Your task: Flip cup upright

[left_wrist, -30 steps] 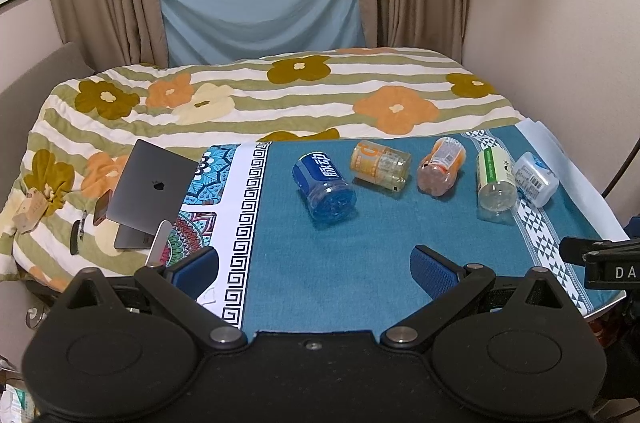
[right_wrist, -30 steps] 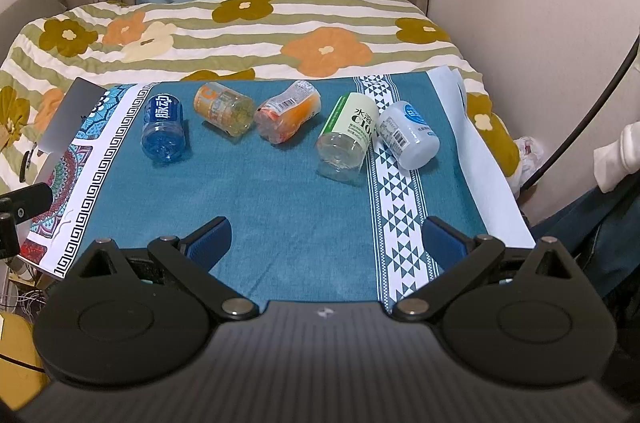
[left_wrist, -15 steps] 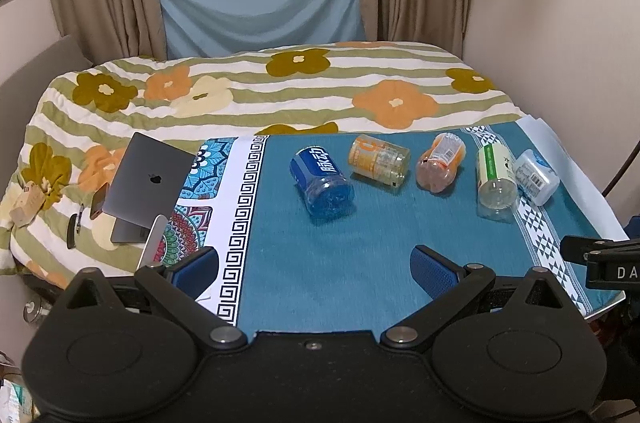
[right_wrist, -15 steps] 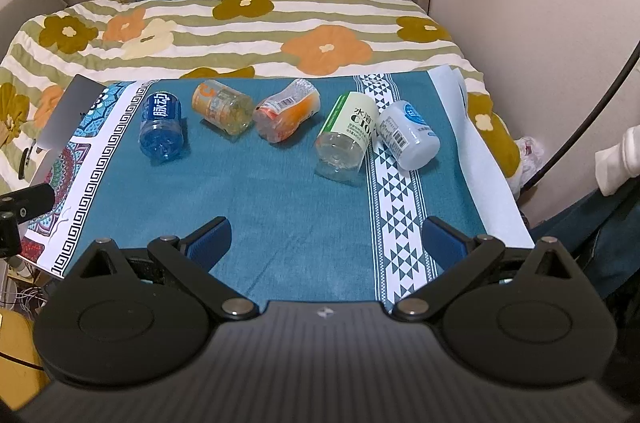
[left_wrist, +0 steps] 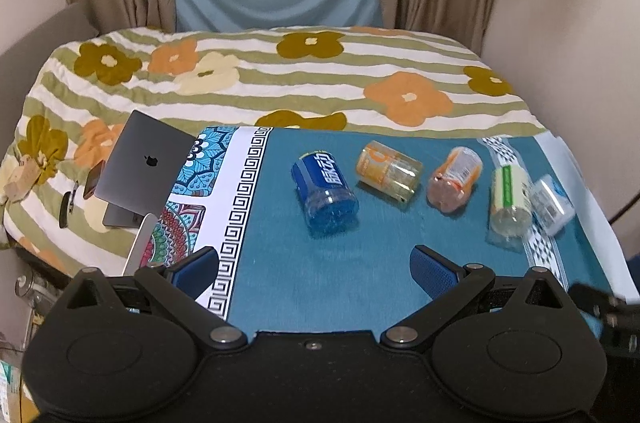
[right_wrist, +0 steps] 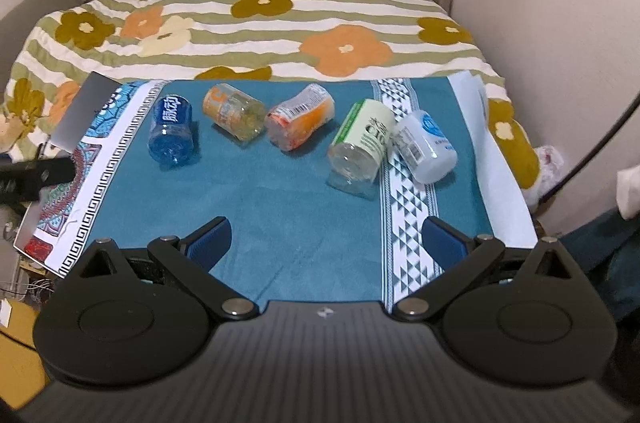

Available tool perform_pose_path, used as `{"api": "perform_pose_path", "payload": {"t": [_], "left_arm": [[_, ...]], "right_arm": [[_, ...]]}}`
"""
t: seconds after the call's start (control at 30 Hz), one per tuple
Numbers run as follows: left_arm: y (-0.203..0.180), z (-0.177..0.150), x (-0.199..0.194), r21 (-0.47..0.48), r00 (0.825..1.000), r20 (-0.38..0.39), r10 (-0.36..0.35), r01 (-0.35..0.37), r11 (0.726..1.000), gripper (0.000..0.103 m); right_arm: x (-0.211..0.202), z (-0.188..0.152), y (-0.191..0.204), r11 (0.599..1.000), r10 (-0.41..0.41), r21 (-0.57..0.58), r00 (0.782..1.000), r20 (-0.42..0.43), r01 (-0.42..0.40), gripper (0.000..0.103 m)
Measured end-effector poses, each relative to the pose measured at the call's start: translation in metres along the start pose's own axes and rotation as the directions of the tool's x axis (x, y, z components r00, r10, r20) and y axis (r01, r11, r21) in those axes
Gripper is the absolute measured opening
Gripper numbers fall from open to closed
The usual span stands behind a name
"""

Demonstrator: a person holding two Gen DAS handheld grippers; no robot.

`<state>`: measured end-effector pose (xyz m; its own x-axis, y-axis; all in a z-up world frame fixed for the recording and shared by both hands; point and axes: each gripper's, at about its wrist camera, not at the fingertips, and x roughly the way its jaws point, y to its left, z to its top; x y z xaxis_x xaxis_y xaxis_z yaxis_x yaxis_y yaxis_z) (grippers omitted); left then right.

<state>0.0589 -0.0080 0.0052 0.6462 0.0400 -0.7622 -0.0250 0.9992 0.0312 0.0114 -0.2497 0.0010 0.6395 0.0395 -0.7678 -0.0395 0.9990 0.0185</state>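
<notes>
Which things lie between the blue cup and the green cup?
Between the blue cup and the green cup lie two orange cups, both on their sides, seen in both views.

From my left tongs (left_wrist: 314, 269) I see five cups lying on their sides in a row across the cloth (left_wrist: 320, 283) on the bed (left_wrist: 320, 79). The nearest cup (left_wrist: 325, 193) sits at twelve o'clock. The second cup (left_wrist: 389, 174) and third cup (left_wrist: 454, 179) lie toward one o'clock. The fourth cup (left_wrist: 509, 198) and fifth cup (left_wrist: 553, 198) lie side by side at two o'clock. A laptop (left_wrist: 144, 167) rests on the bed at ten o'clock, overlapping the cloth's left edge.
</notes>
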Motion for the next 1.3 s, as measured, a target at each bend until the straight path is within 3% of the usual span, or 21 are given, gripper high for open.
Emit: {"api": "perform_pose_path", "payload": {"t": [0.3,0.77,1.17,1.3], "left_arm": [[0.000,0.045,0.072,-0.066,0.992,-0.129,0.001,-0.010,0.998,0.102],[-0.003,0.080,0.193,-0.157,0.946,-0.324,-0.032,-0.020,0.987,0.096],[-0.001,0.080,0.239,-0.192,0.899,-0.435,-0.056,-0.032,0.981,0.086],[0.000,0.077,0.248,-0.201,0.885,-0.461,-0.071,-0.026,0.979,0.074]], "right_arm": [[0.038,0.013,-0.006,0.997,0.047,-0.059,0.999,-0.007,-0.047,0.103],[0.109,0.016,-0.005,0.985,0.147,-0.077,0.985,-0.094,-0.155,0.103],[0.132,0.022,-0.010,0.984,0.158,-0.062,0.979,-0.127,-0.167,0.103],[0.135,0.023,-0.008,0.984,0.155,-0.061,0.979,-0.131,-0.164,0.103]]}}
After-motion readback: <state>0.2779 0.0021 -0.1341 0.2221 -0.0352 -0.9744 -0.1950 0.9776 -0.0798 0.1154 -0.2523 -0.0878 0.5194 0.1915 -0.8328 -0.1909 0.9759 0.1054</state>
